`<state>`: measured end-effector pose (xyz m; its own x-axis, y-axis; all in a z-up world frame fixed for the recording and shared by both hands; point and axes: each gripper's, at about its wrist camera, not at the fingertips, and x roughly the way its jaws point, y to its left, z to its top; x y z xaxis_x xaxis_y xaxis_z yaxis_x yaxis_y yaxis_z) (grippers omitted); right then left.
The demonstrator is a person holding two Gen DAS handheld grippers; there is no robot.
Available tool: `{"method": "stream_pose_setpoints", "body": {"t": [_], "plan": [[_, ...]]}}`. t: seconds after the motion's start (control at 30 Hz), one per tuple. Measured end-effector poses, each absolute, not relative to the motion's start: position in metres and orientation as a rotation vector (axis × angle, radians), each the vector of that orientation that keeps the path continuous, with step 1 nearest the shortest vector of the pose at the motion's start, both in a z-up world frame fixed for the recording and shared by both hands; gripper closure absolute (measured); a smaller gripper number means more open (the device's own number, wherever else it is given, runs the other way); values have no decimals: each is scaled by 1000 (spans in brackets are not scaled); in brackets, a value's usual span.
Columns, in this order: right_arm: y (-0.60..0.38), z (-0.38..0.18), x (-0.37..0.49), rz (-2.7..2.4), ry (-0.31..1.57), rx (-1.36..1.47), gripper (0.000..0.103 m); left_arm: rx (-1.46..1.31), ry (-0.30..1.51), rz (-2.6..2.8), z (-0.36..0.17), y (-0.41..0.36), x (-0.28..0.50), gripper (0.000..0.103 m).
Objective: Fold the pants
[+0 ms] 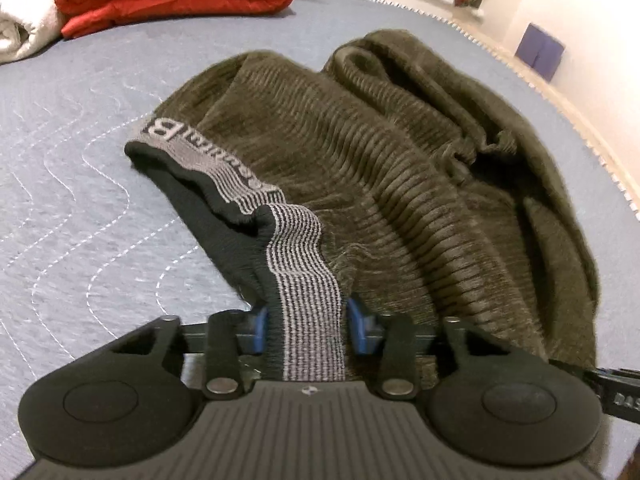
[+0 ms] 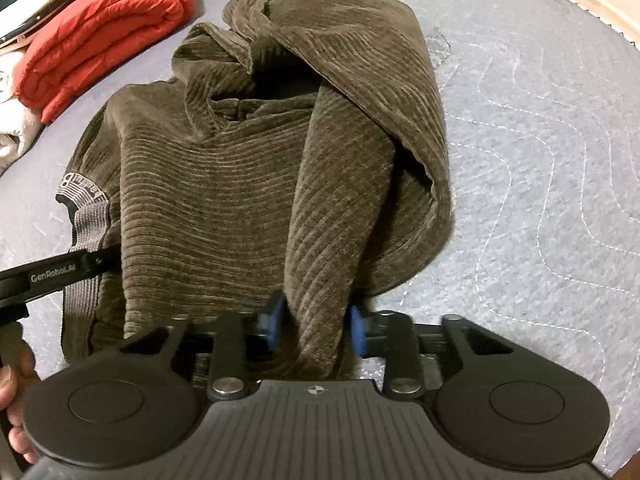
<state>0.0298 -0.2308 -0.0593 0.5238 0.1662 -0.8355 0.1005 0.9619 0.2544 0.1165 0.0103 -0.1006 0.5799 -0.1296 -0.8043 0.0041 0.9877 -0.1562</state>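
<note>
I had the brown corduroy pants (image 2: pixel 256 184) bunched on the grey quilted pad (image 2: pixel 540 184); my left gripper (image 1: pixel 306 330) pinched their striped waistband (image 1: pixel 308 296), my right gripper (image 2: pixel 316 328) clamped a corduroy fold.

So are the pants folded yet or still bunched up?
Still bunched. The brown corduroy pants lie crumpled on the grey quilted mat, legs twisted over each other, with no flat fold or straight edge showing.
</note>
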Motion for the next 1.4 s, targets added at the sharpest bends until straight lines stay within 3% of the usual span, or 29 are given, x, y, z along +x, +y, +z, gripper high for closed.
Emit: {"method": "stream_pose_setpoints", "body": {"t": [0.1, 0.37, 0.77, 0.87, 0.93, 1.03, 1.1, 1.17, 1.23, 1.4], "plan": [[-223, -52, 28, 46, 989, 258, 88, -150, 895, -104, -84, 18, 105, 71], [-165, -10, -1, 149, 731, -45, 92, -220, 721, -13, -36, 77, 63, 80], [-61, 8, -80, 732, 608, -367, 93, -361, 653, 233, -14, 187, -14, 82], [-43, -2, -91, 807, 640, -454, 90, -396, 732, 291, -31, 203, -3, 73], [-39, -2, -82, 788, 685, -447, 88, -435, 774, 354, -40, 210, -1, 62], [-44, 16, -52, 798, 750, -331, 83, -408, 790, 414, -41, 206, 6, 56], [-54, 31, -42, 812, 773, -250, 72, -365, 783, 441, -39, 200, 12, 52], [-67, 47, -33, 808, 778, -181, 71, -338, 777, 481, -37, 194, 13, 46], [-88, 54, -30, 784, 765, -136, 62, -339, 786, 527, -39, 196, 18, 34], [-123, 58, -12, 620, 706, -107, 60, -361, 824, 627, -43, 198, 20, 20]]}}
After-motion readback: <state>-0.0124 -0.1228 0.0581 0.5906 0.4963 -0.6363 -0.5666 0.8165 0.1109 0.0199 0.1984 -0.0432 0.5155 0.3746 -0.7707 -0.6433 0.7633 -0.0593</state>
